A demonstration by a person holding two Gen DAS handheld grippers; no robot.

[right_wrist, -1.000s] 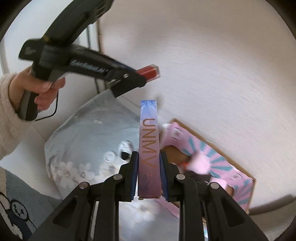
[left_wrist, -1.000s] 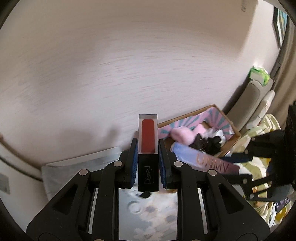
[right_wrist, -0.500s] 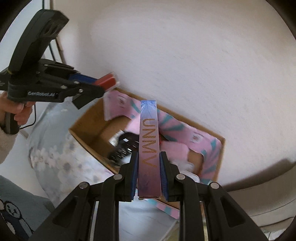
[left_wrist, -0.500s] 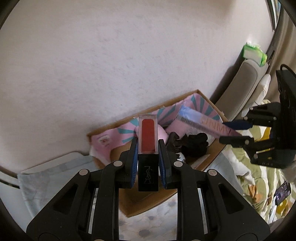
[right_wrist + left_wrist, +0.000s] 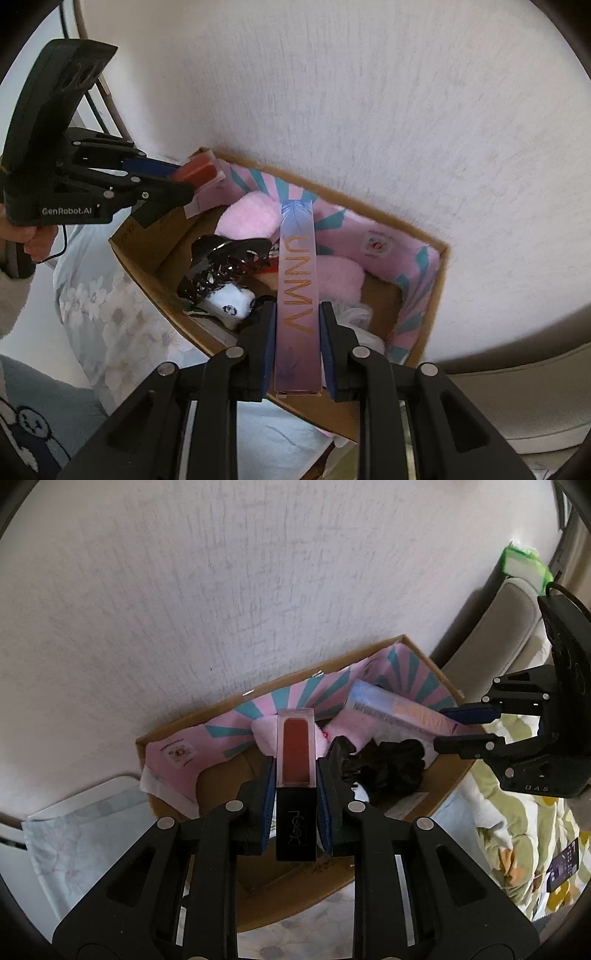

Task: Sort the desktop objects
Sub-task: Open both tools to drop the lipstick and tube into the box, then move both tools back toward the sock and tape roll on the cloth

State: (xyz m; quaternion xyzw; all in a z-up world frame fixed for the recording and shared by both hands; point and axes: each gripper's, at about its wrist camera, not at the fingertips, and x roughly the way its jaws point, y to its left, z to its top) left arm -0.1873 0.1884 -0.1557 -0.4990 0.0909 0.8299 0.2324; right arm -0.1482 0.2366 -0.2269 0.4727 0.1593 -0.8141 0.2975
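While clamped on the lipstick [image 5: 296,753], left claw [image 5: 295,797] sits centre frame over the cardboard box [image 5: 173,734]. Right claw [image 5: 298,328] grips the UNNY box [image 5: 297,280], centre frame.

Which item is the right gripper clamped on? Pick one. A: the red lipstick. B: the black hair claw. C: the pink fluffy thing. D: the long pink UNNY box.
D: in the right wrist view the right gripper is shut on the UNNY box, held over the cardboard box; the lipstick sits in the left gripper.
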